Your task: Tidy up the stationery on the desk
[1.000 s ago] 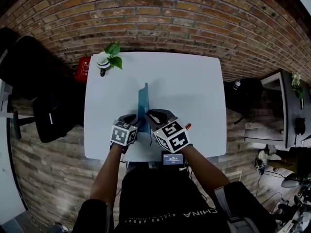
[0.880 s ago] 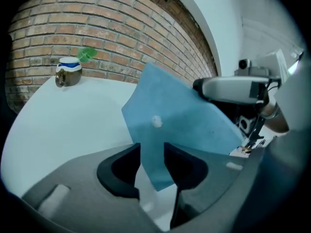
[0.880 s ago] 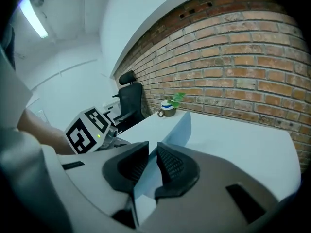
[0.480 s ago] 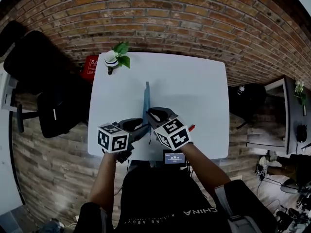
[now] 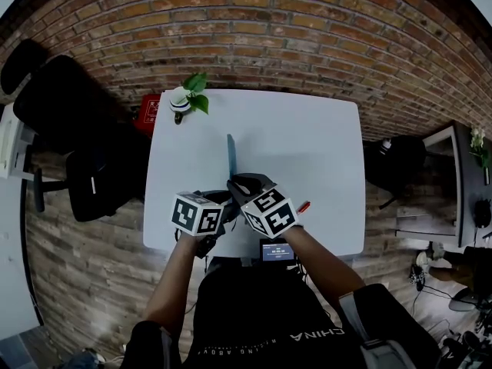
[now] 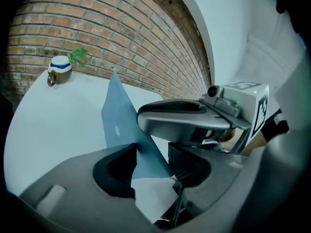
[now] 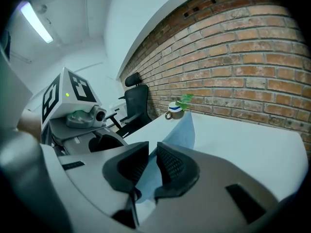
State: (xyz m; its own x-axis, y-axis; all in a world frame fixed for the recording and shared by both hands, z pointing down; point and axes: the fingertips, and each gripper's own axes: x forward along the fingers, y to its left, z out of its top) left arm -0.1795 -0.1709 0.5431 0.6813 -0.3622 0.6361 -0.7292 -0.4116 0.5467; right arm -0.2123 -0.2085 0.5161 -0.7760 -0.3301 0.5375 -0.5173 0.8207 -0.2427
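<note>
The blue folder [image 5: 231, 157] stood upright, a thin flat sheet seen edge-on from above, over the middle of the white desk [image 5: 307, 137]; its near end was pinched between the pads of the right gripper [image 7: 149, 165]; one face bore a small pale dot (seen in the left gripper view); the red pen [image 5: 304, 205] lay by the desk's near-right edge, apart from the folder.

We count one blue folder [image 5: 231, 154], one red pen [image 5: 304, 206] and one mug [image 5: 179, 102] (a single green sprig rises from it), all on one white table [image 5: 307, 137]. There are two grippers, the left gripper [image 6: 153, 163] and the right gripper [image 7: 151, 165]. Beside the table we make out one red box [image 5: 146, 108], and black office chairs [image 5: 65, 98] whose number we cannot settle.
</note>
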